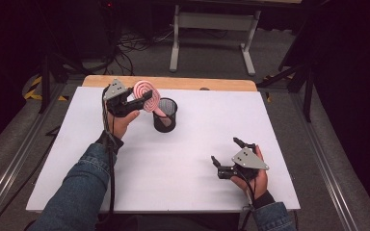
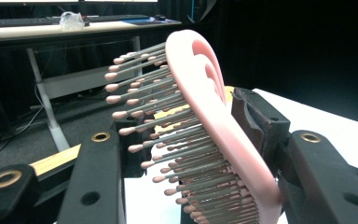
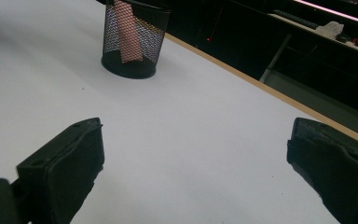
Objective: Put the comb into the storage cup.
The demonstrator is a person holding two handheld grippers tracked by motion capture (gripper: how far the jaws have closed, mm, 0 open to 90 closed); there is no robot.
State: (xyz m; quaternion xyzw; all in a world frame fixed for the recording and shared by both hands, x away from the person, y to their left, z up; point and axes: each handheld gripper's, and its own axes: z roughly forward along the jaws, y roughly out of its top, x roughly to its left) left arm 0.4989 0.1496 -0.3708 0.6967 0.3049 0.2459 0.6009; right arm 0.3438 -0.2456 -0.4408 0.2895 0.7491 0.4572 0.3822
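Observation:
A pink hairbrush [image 1: 146, 94] stands tilted with its handle [image 3: 128, 37] down inside a black mesh cup [image 1: 165, 115] at the back left of the white table top [image 1: 173, 173]. My left gripper [image 1: 142, 101] is level with the brush head. In the left gripper view the brush [image 2: 214, 107] lies between the jaws. Its back leans on the right-hand pad and its bristle tips stand just short of the left-hand jaw, so nothing squeezes it. My right gripper [image 1: 225, 150] rests near the front right of the table, open wide and empty, facing the cup [image 3: 135, 56].
A pale wooden strip [image 1: 173, 82] runs along the table's far edge. Beyond it stand a white desk frame [image 1: 212, 29] and loose cables on the floor. Bare white surface lies between the cup and the right gripper [image 3: 200, 140].

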